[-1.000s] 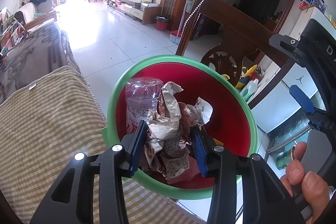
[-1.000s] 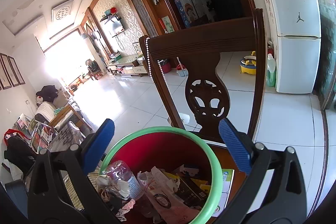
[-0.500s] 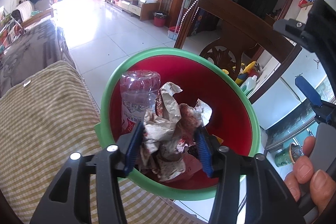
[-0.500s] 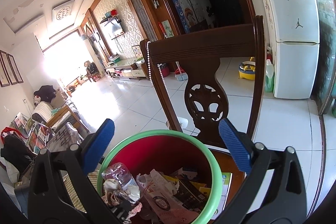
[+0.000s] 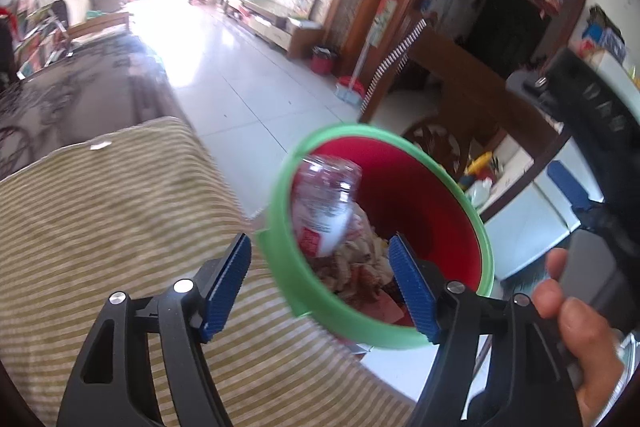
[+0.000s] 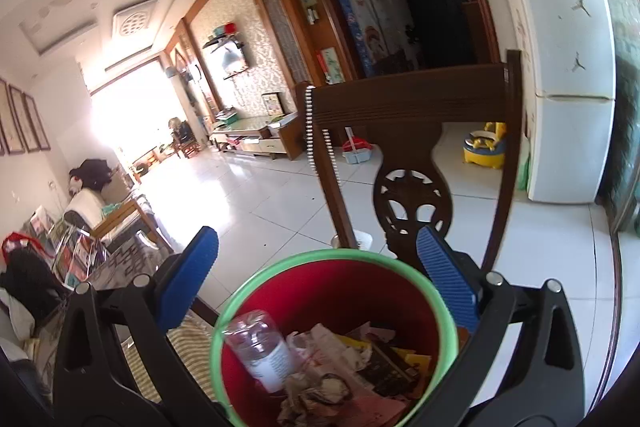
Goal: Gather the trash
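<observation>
A red bin with a green rim (image 5: 276, 215) (image 6: 217, 355) stands at the edge of the striped cloth. Inside lie a clear plastic bottle (image 5: 324, 195) (image 6: 260, 351) and crumpled paper trash (image 5: 360, 259) (image 6: 316, 387). My left gripper (image 5: 318, 287) hangs over the bin's near rim. Its jaws are opening and hold nothing; the paper lies below them in the bin. My right gripper (image 6: 316, 277) is open and empty above the bin from the other side. In the left wrist view it shows at the right edge (image 5: 580, 187), with a hand (image 5: 576, 331) on its handle.
An olive striped cloth (image 5: 100, 227) covers the surface left of the bin. A dark wooden chair back (image 6: 412, 115) rises just behind the bin, with a white fridge (image 6: 560, 67) to its right. White tile floor (image 6: 260, 195) stretches beyond.
The left jaws have spread wide and let go of the crumpled paper, which now lies in the bin. The left gripper has slid left toward the rim. The right gripper stayed open.
</observation>
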Available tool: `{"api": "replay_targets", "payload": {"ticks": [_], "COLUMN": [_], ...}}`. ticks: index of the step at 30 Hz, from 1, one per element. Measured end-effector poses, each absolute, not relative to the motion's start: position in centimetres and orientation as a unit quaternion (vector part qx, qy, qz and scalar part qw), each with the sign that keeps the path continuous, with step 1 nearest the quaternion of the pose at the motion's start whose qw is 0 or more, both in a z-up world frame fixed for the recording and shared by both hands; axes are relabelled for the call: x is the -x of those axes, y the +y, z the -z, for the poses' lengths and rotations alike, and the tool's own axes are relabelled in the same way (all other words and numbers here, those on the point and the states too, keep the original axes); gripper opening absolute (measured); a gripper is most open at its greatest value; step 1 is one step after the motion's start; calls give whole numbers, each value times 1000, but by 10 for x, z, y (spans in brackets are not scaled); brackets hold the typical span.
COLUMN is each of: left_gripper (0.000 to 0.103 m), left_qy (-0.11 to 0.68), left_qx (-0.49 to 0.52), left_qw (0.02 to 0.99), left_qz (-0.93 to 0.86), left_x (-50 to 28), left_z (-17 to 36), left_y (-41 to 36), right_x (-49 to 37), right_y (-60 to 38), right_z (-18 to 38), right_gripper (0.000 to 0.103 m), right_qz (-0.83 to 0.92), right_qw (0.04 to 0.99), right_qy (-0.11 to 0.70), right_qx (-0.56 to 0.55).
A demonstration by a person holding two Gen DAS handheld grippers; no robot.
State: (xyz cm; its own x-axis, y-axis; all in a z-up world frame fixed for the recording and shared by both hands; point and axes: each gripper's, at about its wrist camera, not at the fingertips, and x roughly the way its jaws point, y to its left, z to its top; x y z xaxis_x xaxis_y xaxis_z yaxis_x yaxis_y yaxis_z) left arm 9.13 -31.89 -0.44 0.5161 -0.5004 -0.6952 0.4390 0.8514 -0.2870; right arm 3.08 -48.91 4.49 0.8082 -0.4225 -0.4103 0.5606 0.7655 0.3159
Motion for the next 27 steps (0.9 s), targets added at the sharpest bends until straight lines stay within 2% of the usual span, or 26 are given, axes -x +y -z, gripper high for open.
{"api": "replay_targets", "payload": {"ticks": [9, 14, 15, 17, 24, 27], "left_gripper": [88, 90, 93, 95, 95, 95], "left_qy": [354, 314, 307, 283, 186, 145], "left_qx": [47, 62, 64, 70, 83, 97], "left_qw": [913, 933, 936, 945, 974, 980], "left_qz": [198, 163, 158, 145, 100, 92], "left_x": [-68, -49, -46, -35, -10, -1], "left_z": [-27, -42, -43, -46, -52, -55], "left_y": [-204, -135, -127, -105, -56, -45], "right_x": [-64, -69, -68, -64, -7, 5], "right_y": [-399, -332, -318, -301, -263, -265], "right_z": [-58, -58, -59, -63, -88, -82], "right_gripper": [98, 98, 98, 98, 98, 98], "right_qz": [160, 101, 89, 80, 64, 95], "right_qw": [961, 970, 972, 976, 996, 992], "right_qy": [198, 217, 215, 203, 53, 55], "right_qx": [-104, -49, -37, -24, -30, -55]}}
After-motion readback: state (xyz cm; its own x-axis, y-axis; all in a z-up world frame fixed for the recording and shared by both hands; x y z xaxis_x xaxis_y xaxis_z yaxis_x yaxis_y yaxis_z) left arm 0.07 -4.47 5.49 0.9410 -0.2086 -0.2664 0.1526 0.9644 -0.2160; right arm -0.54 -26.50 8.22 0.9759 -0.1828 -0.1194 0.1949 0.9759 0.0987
